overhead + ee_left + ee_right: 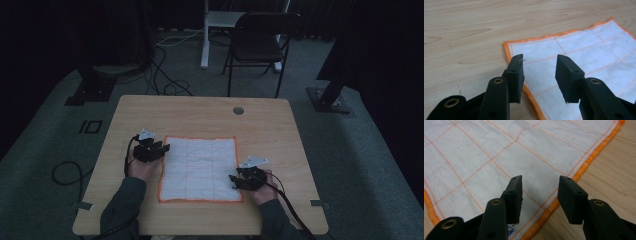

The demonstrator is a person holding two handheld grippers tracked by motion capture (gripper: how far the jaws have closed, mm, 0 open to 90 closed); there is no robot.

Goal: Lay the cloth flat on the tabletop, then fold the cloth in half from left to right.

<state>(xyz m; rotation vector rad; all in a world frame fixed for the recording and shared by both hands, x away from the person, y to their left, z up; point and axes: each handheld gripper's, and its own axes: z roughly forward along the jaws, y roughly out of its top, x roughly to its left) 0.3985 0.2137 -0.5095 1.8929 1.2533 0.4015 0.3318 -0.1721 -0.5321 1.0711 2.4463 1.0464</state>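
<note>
The white cloth (199,169) with orange hem lies flat mid-desk (270,125). Left gripper (161,150) sits at its 10 o'clock edge, right gripper (234,181) at 4 o'clock, both with fingers spread and empty. It looks thin, floppy and light, so I'd pinch the stitched hem near the corners.

A light wooden tabletop (270,130) with rounded corners stands on grey carpet (350,150). Near its far edge sits a round cable grommet (238,110). Beyond it a dark folding chair (260,42) stands beside a white post (205,35). Black cables (167,82) trail over the floor, and a dark stand foot (327,99) rests at the right.
</note>
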